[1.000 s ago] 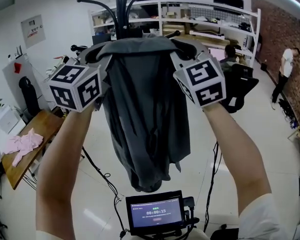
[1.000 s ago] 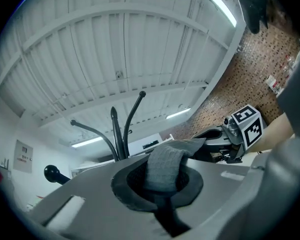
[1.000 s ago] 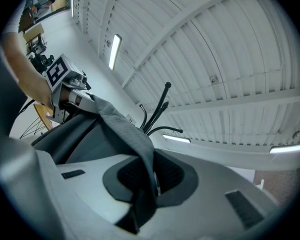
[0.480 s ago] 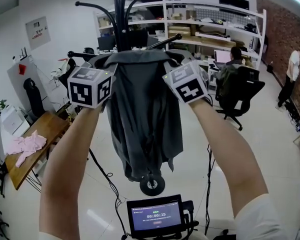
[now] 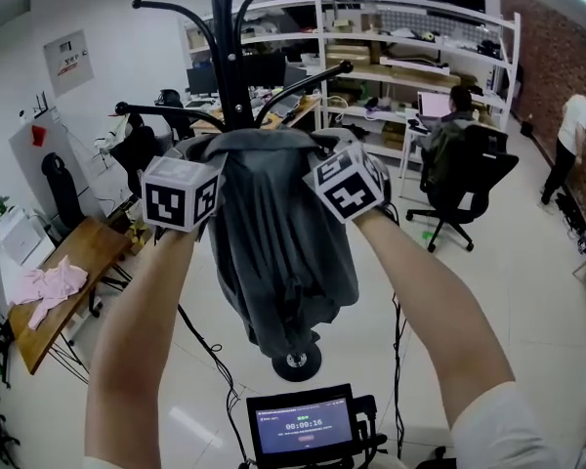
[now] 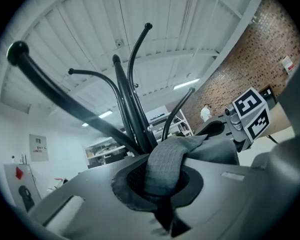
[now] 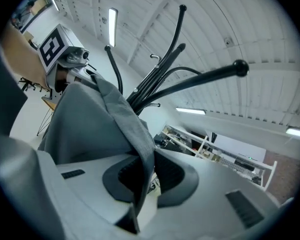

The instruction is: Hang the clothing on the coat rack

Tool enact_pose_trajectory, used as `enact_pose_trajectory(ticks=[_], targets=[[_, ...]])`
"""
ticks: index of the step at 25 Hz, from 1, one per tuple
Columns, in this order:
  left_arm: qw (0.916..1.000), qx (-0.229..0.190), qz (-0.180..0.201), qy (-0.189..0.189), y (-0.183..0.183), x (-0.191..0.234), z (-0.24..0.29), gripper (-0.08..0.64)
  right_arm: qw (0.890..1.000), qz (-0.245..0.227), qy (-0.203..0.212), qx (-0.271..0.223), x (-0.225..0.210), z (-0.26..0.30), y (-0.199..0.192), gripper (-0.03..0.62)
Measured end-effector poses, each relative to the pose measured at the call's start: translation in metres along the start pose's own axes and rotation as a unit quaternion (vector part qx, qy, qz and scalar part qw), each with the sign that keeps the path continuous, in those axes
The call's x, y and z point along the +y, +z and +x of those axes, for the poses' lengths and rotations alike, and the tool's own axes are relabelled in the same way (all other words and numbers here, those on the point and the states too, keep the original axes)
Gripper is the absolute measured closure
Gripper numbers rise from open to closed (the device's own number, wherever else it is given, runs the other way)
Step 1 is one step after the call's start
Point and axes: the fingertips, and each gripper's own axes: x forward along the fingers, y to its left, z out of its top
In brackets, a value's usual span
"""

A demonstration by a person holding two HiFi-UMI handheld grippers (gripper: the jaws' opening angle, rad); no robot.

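A dark grey garment (image 5: 283, 242) hangs between my two grippers, right in front of the black coat rack (image 5: 225, 57). The left gripper (image 5: 200, 164) is shut on a fold of its collar (image 6: 165, 159). Its other shoulder edge (image 7: 135, 129) is pinched in the right gripper (image 5: 324, 156), also shut. In the left gripper view the jaws (image 6: 160, 184) clamp the cloth, with the rack's curved arms (image 6: 135, 114) just behind. The right gripper (image 7: 142, 181) sees those arms (image 7: 190, 81) above the cloth. The rack's round base (image 5: 296, 362) shows under the hem.
A small screen (image 5: 306, 423) sits low in front of me, with cables across the floor. A wooden table (image 5: 78, 252) with a pink cloth (image 5: 44, 283) stands at the left. At the back are shelves (image 5: 410, 47), a seated person (image 5: 456, 135) and a standing person (image 5: 569, 125).
Both grippers have carried the garment away from me and lower, closer to the rack. The rack's arms now rise above the collar, and its base shows below the hem.
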Motion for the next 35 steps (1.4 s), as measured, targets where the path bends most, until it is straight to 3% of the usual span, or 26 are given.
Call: enact_pose_trajectory(ticks=[5,9,18,23,30,35], targets=[[0.9989,0.005,-0.034,-0.034,-0.042,-0.022,0.0,0.558,0.999,0.008,0.03,0.018,0.03,0.003,-0.032,0.56],[0.9948,-0.039,-0.069,-0.065,-0.054,-0.044,-0.007,0.558,0.998,0.023,0.048,0.014,0.053,-0.002,-0.043,0.56],[0.971,-0.133,-0.167,-0.108,-0.053,-0.064,-0.032,0.549,0.997,0.041,0.057,-0.013,0.102,-0.02,-0.038,0.561],[0.9647,-0.116,-0.202,-0.124,-0.087,-0.07,-0.044,0.457,0.997,0.044,0.056,-0.006,0.11,-0.022,-0.039,0.561],[0.9527,-0.105,-0.255,-0.128,-0.134,-0.088,-0.09,0.459,0.998,0.049,0.042,-0.002,0.112,-0.029,-0.043,0.561],[0.9392,-0.107,-0.295,-0.14,-0.154,-0.119,-0.13,0.46,0.998,0.059,0.032,-0.002,0.115,-0.037,-0.05,0.561]])
